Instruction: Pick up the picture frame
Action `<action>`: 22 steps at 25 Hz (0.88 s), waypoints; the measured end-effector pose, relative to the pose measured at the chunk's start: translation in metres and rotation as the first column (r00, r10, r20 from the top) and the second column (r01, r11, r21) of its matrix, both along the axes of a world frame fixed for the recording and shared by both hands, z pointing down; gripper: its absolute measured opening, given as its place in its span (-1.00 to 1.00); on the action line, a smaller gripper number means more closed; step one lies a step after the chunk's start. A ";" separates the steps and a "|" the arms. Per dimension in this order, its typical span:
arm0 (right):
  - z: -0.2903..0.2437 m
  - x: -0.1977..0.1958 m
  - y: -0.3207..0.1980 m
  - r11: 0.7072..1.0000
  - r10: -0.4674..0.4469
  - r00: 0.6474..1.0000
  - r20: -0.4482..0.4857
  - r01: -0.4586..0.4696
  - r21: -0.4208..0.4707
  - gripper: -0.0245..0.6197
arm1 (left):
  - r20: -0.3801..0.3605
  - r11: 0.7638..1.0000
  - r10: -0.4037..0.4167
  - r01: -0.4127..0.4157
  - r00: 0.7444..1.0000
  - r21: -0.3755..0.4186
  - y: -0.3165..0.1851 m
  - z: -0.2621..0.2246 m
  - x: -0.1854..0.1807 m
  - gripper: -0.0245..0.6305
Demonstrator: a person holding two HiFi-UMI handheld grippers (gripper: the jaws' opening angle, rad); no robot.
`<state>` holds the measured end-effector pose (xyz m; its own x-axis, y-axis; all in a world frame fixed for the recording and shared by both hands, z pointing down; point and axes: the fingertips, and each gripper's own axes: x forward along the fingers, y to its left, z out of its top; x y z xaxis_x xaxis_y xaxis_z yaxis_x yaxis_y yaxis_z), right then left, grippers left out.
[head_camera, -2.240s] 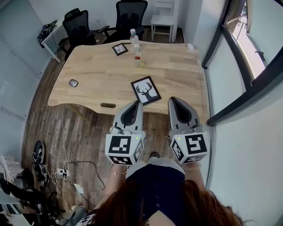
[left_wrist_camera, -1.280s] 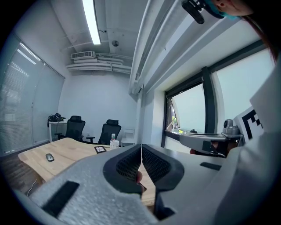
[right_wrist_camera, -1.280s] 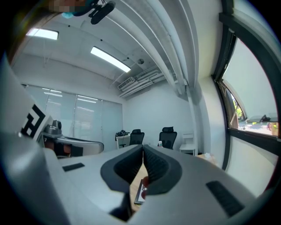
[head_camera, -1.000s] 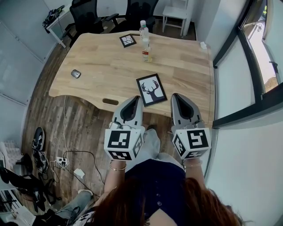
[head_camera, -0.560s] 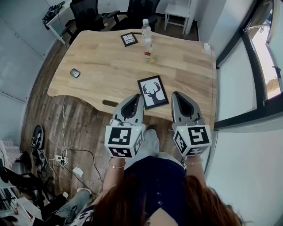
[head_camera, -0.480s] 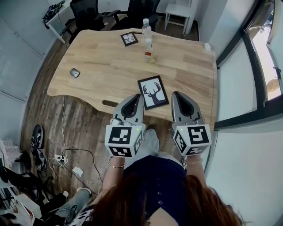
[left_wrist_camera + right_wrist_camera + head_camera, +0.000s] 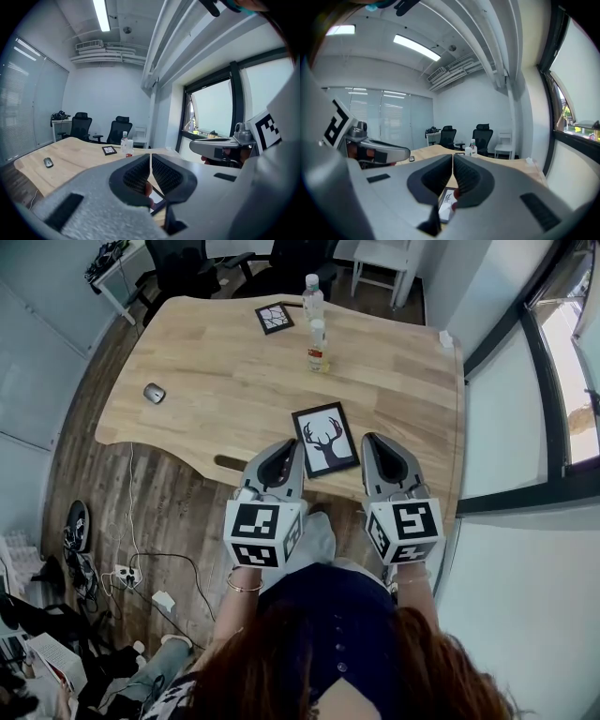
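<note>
The picture frame (image 7: pixel 324 439), black-edged with a deer print, lies flat near the front edge of the wooden table (image 7: pixel 216 381). My left gripper (image 7: pixel 295 444) hovers just left of the frame's near end, jaws shut and empty. My right gripper (image 7: pixel 367 439) hovers just right of it, also shut and empty. In the left gripper view the shut jaws (image 7: pixel 150 161) hide most of the frame (image 7: pixel 158 202), which shows only below them. The right gripper view shows the frame (image 7: pixel 446 205) under that gripper's shut jaws (image 7: pixel 453 161).
A smaller frame (image 7: pixel 275 318) and two bottles (image 7: pixel 312 296) (image 7: pixel 318 345) stand at the table's far side. A mouse (image 7: pixel 154 393) lies at the left. Black office chairs (image 7: pixel 183 263) line the far edge. A window wall runs along the right. Cables lie on the floor (image 7: pixel 141 577).
Both grippers have moved forward and a little down toward the table, and now flank the near end of the deer frame. Both stay shut.
</note>
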<state>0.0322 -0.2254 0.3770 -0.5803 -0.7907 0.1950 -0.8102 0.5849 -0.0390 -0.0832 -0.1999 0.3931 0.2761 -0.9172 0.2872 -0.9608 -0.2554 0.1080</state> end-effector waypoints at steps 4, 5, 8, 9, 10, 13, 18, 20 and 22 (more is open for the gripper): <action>0.011 -0.003 -0.010 1.000 0.000 1.000 -0.016 0.000 -0.022 -0.84 | -0.011 1.000 0.009 -0.010 1.000 -0.016 -0.010 0.006 -0.003 -0.83; 0.013 -0.003 -0.012 1.000 0.002 1.000 -0.021 -0.002 -0.031 -0.84 | -0.013 1.000 0.011 -0.012 1.000 -0.021 -0.012 0.008 -0.003 -0.83; 0.020 -0.004 -0.019 0.999 0.002 0.999 -0.037 -0.003 -0.046 -0.84 | -0.019 0.999 0.018 -0.019 1.000 -0.036 -0.019 0.013 -0.006 -0.83; 0.023 -0.005 -0.020 0.999 -0.001 0.999 -0.041 -0.001 -0.049 -0.84 | -0.021 0.999 0.020 -0.020 1.000 -0.040 -0.020 0.015 -0.007 -0.83; 0.025 -0.006 -0.022 0.999 -0.006 0.999 -0.043 0.004 -0.054 -0.84 | -0.022 0.999 0.020 -0.021 1.000 -0.045 -0.022 0.017 -0.008 -0.83; 0.033 -0.009 -0.026 0.998 -0.020 0.999 -0.049 0.017 -0.067 -0.84 | -0.021 0.998 0.025 -0.026 0.999 -0.065 -0.026 0.026 -0.010 -0.83; 0.046 -0.012 -0.036 0.996 -0.026 0.997 -0.075 0.019 -0.091 -0.84 | -0.033 0.994 0.031 -0.035 0.999 -0.105 -0.033 0.041 -0.015 -0.83; 0.053 -0.014 -0.039 0.994 -0.033 0.996 -0.084 0.024 -0.106 -0.84 | -0.035 0.992 0.036 -0.040 0.999 -0.116 -0.037 0.046 -0.016 -0.83; 0.059 -0.016 -0.041 0.992 -0.042 0.995 -0.088 0.031 -0.123 -0.84 | -0.039 0.992 0.039 -0.043 0.999 -0.122 -0.039 0.051 -0.017 -0.83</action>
<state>0.0159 -0.2665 0.4359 -0.5838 -0.7369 0.3407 -0.7920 0.6092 -0.0395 -0.0998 -0.2391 0.4438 0.3248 -0.8632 0.3864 -0.9447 -0.2769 0.1757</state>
